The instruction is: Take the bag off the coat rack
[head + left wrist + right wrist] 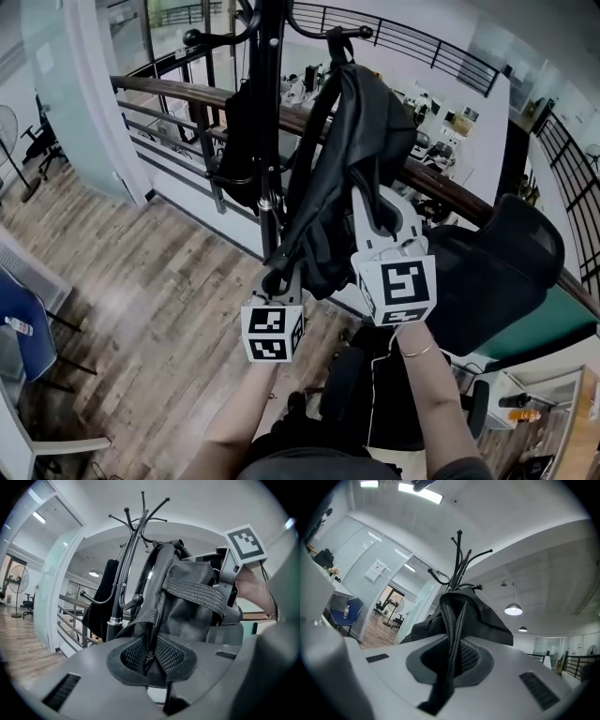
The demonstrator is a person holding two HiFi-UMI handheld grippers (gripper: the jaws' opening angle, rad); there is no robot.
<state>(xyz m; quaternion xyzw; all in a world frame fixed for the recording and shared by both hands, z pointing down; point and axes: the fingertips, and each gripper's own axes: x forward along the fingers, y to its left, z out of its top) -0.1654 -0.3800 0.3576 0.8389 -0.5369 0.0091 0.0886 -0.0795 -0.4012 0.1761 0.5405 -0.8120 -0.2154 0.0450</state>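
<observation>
A black bag (367,127) hangs from the top hooks of a black coat rack (269,112). My left gripper (278,279) is shut on the bag's lower edge, just right of the pole. In the left gripper view the mesh pads (168,654) pinch a fold of the bag (187,613), with the coat rack (123,583) behind it. My right gripper (380,223) is higher, against the bag's right side, and is shut on a strap. In the right gripper view that strap (452,634) runs up between the jaws toward the bag (485,620) and the coat rack's hooks (460,557).
A second dark item (239,141) hangs on the rack's far side. Behind the rack runs a wooden handrail (178,91) over metal railing. A black office chair (492,267) stands at the right, a blue chair (23,328) at the left, and a fan (7,127) at the far left.
</observation>
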